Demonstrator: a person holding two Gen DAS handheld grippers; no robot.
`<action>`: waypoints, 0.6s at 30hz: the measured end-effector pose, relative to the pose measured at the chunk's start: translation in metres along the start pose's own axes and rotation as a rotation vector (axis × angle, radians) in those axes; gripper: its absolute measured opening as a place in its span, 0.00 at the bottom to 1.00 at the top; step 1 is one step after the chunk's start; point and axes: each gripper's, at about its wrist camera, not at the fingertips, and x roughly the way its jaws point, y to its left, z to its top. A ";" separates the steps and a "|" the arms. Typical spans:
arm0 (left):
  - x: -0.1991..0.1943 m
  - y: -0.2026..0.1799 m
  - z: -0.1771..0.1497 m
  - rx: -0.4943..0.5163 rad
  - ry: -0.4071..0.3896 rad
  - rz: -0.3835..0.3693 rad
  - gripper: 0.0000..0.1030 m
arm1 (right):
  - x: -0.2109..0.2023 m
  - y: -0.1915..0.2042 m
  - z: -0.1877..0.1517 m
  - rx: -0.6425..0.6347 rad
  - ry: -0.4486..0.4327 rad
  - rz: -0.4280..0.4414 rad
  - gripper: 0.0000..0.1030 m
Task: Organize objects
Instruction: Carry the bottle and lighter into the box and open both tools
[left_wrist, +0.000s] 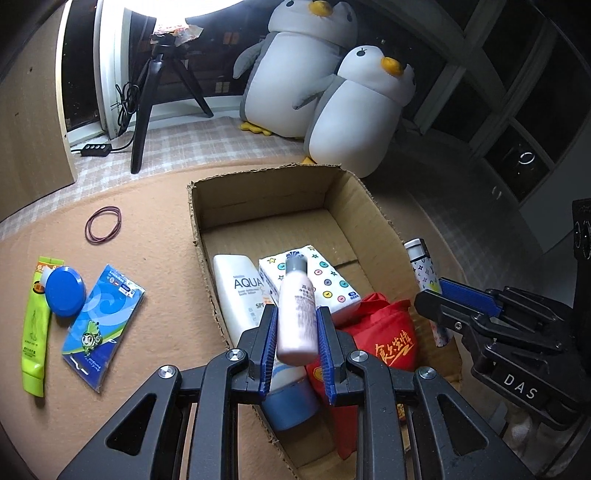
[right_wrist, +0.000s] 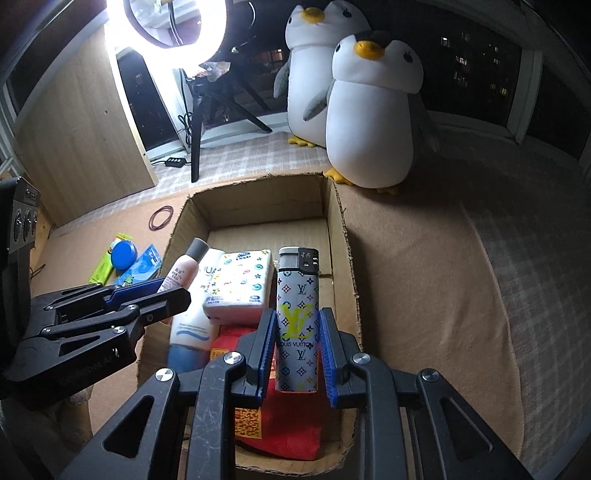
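Left gripper (left_wrist: 297, 345): clenched on a pink bottle (left_wrist: 297, 317) with a grey cap, held over the cardboard box (left_wrist: 373, 206). Right gripper (right_wrist: 298, 350): clenched on an upright patterned lighter (right_wrist: 297, 325), above the box's right side. In the box: white tube (left_wrist: 236, 291), tissue pack (left_wrist: 325, 280), red bag (left_wrist: 384, 332). Left of it, on the tan cloth (left_wrist: 155, 229): green tube (left_wrist: 35, 325), blue lid (left_wrist: 64, 291), blue packet (left_wrist: 101, 325), rubber band (left_wrist: 103, 224).

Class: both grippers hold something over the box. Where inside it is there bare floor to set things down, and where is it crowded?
The box floor is bare at the far end, between its back wall and the tissue pack. The near half is crowded: sunscreen tube, tissue pack and red bag lie close together. The left gripper holds the pink bottle, the right gripper the lighter.
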 end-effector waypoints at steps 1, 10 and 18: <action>0.000 0.000 0.000 0.000 0.000 0.001 0.22 | 0.001 0.000 0.000 0.000 0.002 0.001 0.20; -0.006 -0.002 0.001 0.011 -0.012 0.013 0.28 | 0.000 0.000 0.003 0.000 0.000 -0.003 0.28; -0.017 0.006 -0.001 0.012 -0.025 0.017 0.28 | -0.004 0.005 0.003 0.015 -0.005 0.005 0.31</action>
